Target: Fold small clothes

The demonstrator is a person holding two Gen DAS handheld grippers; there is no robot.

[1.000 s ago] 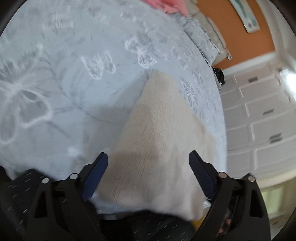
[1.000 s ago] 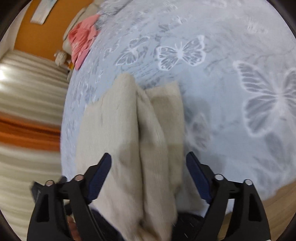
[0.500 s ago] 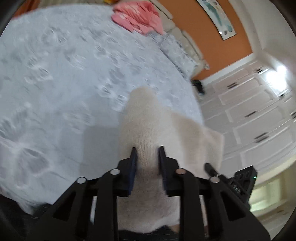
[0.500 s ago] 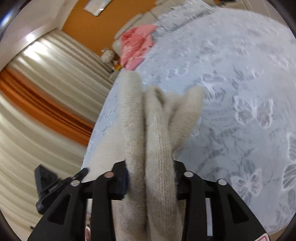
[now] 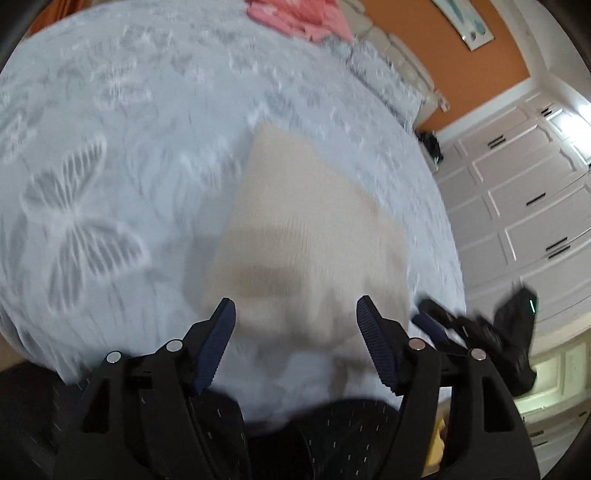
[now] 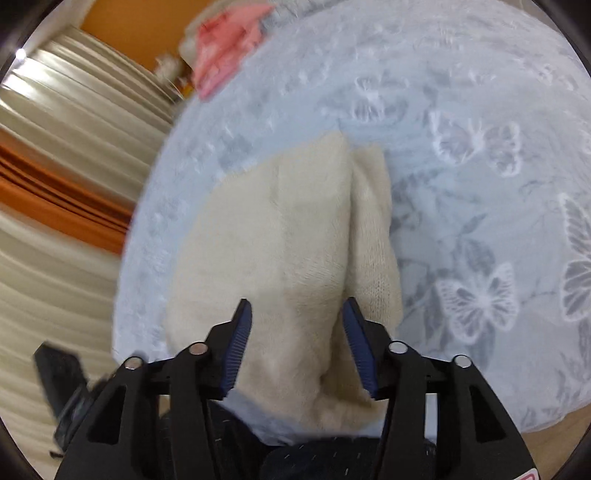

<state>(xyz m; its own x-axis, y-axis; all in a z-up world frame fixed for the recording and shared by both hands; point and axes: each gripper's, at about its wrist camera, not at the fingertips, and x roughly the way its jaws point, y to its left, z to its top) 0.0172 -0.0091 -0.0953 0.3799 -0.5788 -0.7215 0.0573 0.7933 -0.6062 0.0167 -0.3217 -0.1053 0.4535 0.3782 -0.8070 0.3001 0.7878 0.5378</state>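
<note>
Butterfly-print bedding (image 5: 122,155) covers the bed under both views, and both are motion-blurred, so fine detail is unsure.

Nearest, the left gripper (image 5: 295,325) is spread wide with nothing between its fingers. The right gripper (image 6: 297,325) also stands parted, its pads to either side of the cloth but apparently not pinching it; the gap is narrower, and contact on the right pad cannot be ruled out.

Just past the fingers lies the knit (image 6: 291,236), a cream garment resting on the bedding near the bed's near edge. It looks folded over, with a second layer (image 6: 373,229) showing as a strip along its right side.

Risks, as I judge them: the near end sits close to the bed edge, so a careless drag could pull it off. If the right pad does catch the fabric, withdrawing could lift the top layer and undo the fold. Thick knit tends to spring open, so an unpressed fold may relax.

Farther off, a pink garment (image 5: 299,18) lies toward the pillows. Beyond are white cupboards (image 5: 517,192) and curtains (image 6: 66,166).
</note>
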